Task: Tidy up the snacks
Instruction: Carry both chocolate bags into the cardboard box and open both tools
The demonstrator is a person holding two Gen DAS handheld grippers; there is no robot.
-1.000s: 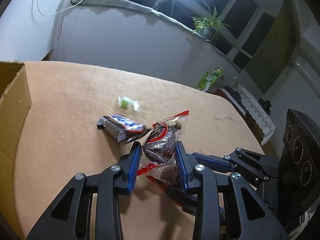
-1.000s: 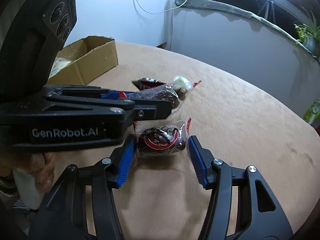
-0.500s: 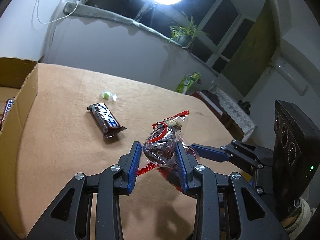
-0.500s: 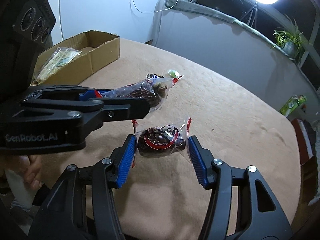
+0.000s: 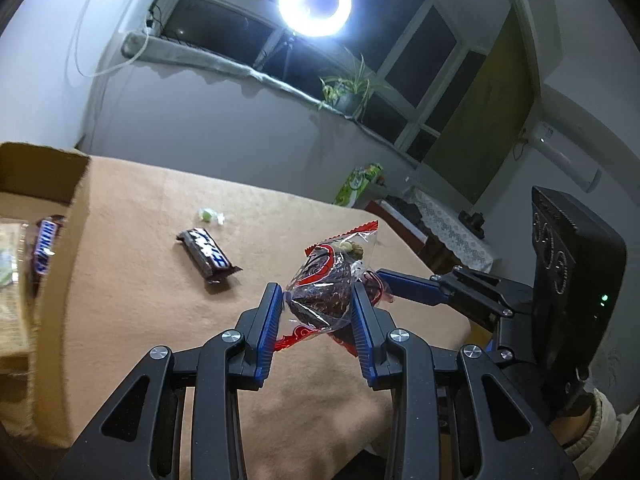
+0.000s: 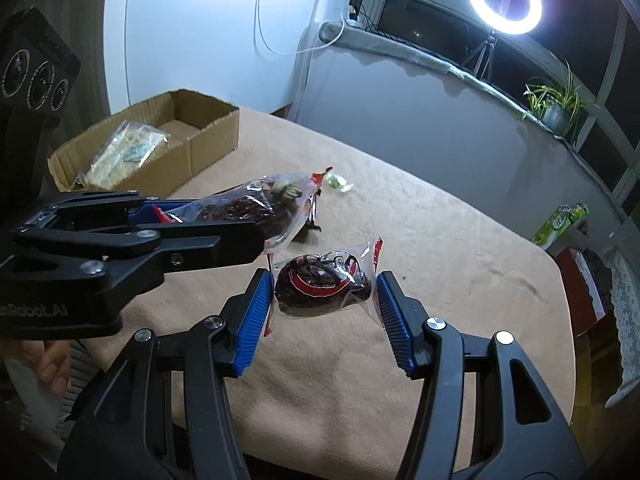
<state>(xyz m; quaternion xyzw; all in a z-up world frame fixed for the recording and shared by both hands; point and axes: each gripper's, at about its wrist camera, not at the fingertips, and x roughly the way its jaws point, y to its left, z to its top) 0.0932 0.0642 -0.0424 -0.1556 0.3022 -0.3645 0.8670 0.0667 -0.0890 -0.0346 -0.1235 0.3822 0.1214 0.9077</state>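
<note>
- A dim room at night: a ring light [image 5: 315,2] glows above a dark window, and below it a round table under a tan cloth [image 6: 460,240] fills my view.
- An open brown cardboard box [image 6: 200,148] sits at the table's far left edge; it already holds a clear cellophane snack bag [image 6: 124,152] and a dark bar.
- My left gripper [image 5: 316,316] is closed narrowly on a clear red-trimmed packet of dark dried fruit [image 5: 328,284], lifted clear of the cloth, box-side of centre.
- My right gripper [image 6: 324,300] pinches a similar red-and-clear dried-fruit packet [image 6: 324,284] across its width, away from the box.
- Both are raised, I judge, for carrying to the box.
- A dark chocolate bar [image 5: 208,256] and a small green wrapped candy [image 5: 210,215] lie on the cloth, well apart from the box.
</note>
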